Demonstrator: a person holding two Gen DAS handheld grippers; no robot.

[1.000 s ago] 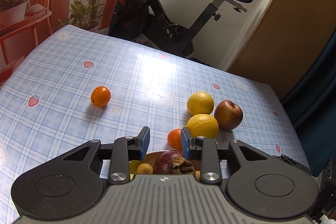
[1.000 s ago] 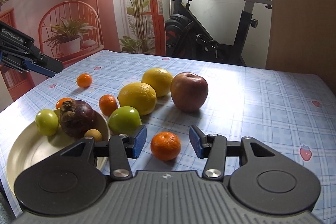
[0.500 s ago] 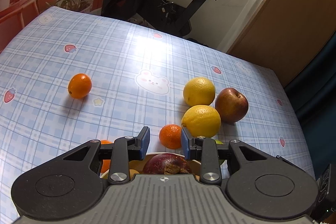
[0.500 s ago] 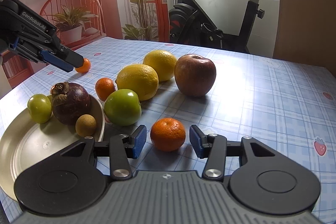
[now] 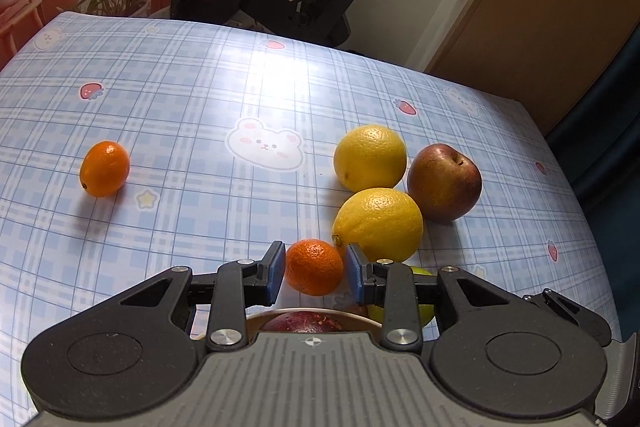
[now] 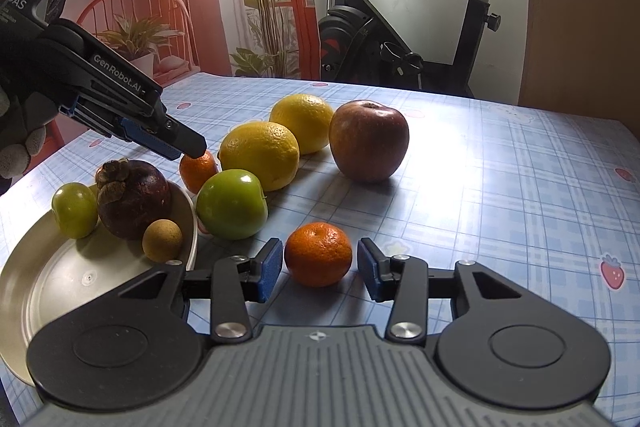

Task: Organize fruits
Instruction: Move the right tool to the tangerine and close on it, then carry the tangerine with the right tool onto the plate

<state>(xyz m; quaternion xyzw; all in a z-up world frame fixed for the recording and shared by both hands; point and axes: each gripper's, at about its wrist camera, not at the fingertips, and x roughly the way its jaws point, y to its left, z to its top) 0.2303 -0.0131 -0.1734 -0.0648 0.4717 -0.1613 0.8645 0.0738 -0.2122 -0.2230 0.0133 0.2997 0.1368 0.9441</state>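
Note:
My right gripper straddles a tangerine on the checked tablecloth. Its jaws are closing, with a thin gap still showing on each side of the fruit. My left gripper hangs over a smaller tangerine beside the near lemon. Its blue pads flank that fruit closely without visibly pressing it. In the right wrist view the left gripper tips sit at the top of this small tangerine. A pale plate holds a mangosteen, a small green fruit and a longan.
A green apple rests against the plate's rim. Behind it lie two lemons and a red apple. A lone orange fruit sits far left on the cloth. An exercise bike stands beyond the table's far edge.
The left gripper moved forward and down past the plate until the small tangerine came between its pads. The right gripper stayed put and its jaws narrowed around its tangerine.

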